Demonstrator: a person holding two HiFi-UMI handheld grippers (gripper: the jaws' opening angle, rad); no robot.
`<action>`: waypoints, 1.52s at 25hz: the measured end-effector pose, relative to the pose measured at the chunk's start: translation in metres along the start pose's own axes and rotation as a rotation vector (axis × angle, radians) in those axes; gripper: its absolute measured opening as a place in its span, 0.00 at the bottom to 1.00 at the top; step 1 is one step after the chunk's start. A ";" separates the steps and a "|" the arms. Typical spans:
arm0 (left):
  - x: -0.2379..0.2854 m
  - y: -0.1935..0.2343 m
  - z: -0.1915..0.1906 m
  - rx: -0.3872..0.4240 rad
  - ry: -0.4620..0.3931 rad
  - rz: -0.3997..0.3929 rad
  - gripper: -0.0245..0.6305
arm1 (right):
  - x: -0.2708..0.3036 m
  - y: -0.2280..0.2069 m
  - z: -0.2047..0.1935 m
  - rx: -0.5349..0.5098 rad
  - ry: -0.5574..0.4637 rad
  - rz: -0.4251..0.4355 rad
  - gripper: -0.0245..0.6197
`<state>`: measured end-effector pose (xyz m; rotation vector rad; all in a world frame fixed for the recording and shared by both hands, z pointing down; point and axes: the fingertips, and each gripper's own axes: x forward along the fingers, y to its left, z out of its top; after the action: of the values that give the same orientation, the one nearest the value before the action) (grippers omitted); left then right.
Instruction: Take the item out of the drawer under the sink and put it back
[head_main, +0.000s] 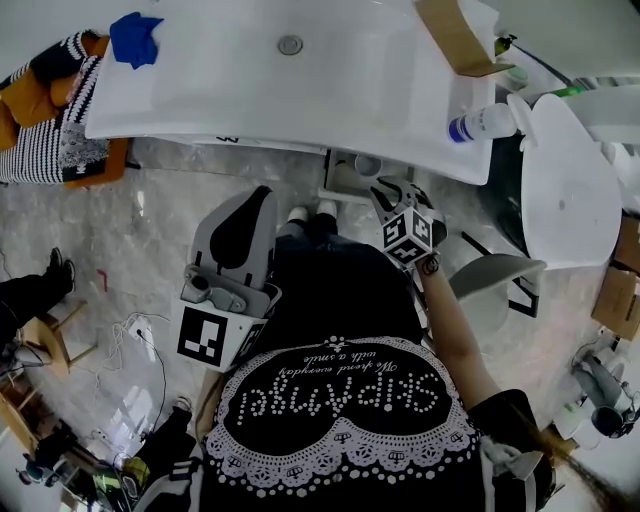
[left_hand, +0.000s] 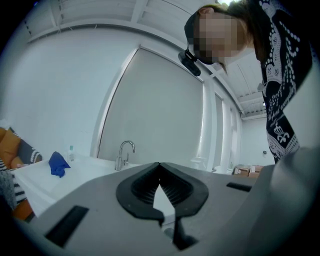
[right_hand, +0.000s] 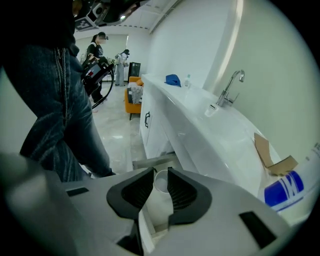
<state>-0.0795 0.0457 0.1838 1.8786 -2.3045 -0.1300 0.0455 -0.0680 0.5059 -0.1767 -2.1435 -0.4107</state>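
Under the white sink counter (head_main: 250, 100) a drawer (head_main: 340, 182) stands pulled out, with a white cup (head_main: 367, 165) upright inside it. My right gripper (head_main: 386, 190) points steeply down at the drawer. In the right gripper view its jaws stand apart as the right gripper (right_hand: 160, 170) hovers over the drawer (right_hand: 150, 162). The cup (right_hand: 161, 186) shows in the gap just past the tips, and I see no pad pressing on it. My left gripper (head_main: 264, 192) is held level in front of the person's body. Seen along its own jaws, the left gripper (left_hand: 159, 164) is shut with nothing between its tips.
On the counter lie a blue cloth (head_main: 135, 38), a cardboard piece (head_main: 455, 35) and a blue-and-white bottle (head_main: 480, 125). A faucet (left_hand: 124, 152) rises at the basin. A white toilet (head_main: 565, 180) stands to the right, an orange sofa (head_main: 50, 110) to the left.
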 end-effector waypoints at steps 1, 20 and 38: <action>0.000 0.000 0.000 0.001 0.002 0.004 0.04 | 0.003 0.001 -0.001 -0.009 0.006 0.007 0.16; 0.007 0.001 -0.009 -0.031 0.051 0.089 0.04 | 0.047 0.006 -0.041 -0.100 0.142 0.102 0.16; 0.002 0.008 -0.022 -0.059 0.101 0.122 0.04 | 0.091 0.015 -0.060 -0.183 0.219 0.153 0.16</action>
<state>-0.0832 0.0462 0.2072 1.6722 -2.3139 -0.0843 0.0438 -0.0782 0.6153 -0.3795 -1.8632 -0.5127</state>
